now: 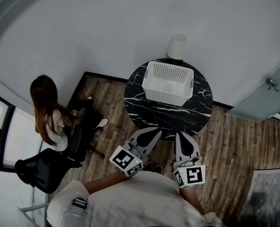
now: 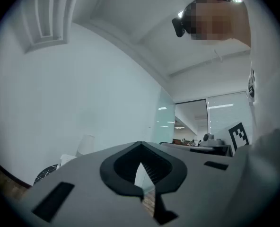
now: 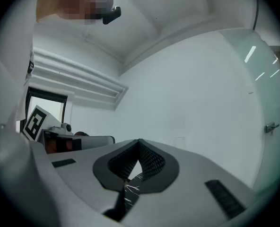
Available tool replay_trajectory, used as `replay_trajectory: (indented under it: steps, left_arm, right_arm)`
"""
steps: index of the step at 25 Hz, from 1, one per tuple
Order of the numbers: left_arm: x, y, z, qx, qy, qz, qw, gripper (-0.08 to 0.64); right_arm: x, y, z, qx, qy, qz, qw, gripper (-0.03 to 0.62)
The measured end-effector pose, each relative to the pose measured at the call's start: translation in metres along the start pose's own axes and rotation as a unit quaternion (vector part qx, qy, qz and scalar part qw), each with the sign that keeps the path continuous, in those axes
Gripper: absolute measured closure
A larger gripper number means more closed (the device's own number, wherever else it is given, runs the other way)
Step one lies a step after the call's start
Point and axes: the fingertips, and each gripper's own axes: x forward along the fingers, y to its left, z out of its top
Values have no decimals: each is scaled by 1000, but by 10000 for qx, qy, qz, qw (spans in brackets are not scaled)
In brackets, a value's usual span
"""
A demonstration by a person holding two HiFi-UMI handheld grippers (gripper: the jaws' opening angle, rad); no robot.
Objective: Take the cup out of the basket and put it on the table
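The cup (image 1: 168, 87) sits in the basket (image 1: 161, 97), across bare table (image 1: 147, 111) from the left tool (image 1: 155, 132) and right tool (image 1: 179, 136). Both tools are clenched and empty at the table's near edge.

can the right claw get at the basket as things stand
Probably yes: the basket stands open-topped on the table ahead of the right claw, with nothing between them, though the claw is shut.

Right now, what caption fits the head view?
Left gripper and right gripper, both shut and empty, hover before the white basket on the round black table.
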Motion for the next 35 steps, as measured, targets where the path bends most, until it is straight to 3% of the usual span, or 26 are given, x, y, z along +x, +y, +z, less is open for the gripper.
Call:
replay_trajectory:
  steps: [5, 14, 35]
  left_arm:
    - [3, 2, -2, -19, 14, 12, 10000, 555]
    - [10, -9, -5, 61, 72, 28, 10000, 555]
    - [50, -89, -38, 128, 208, -4, 9997, 555]
  right_arm:
    - [0, -5, 2, 236, -133, 31, 9996, 586]
    - [-10, -16, 5, 196, -164, 31, 9997, 586]
    - [-81, -74, -6, 394, -138, -19, 9991, 586]
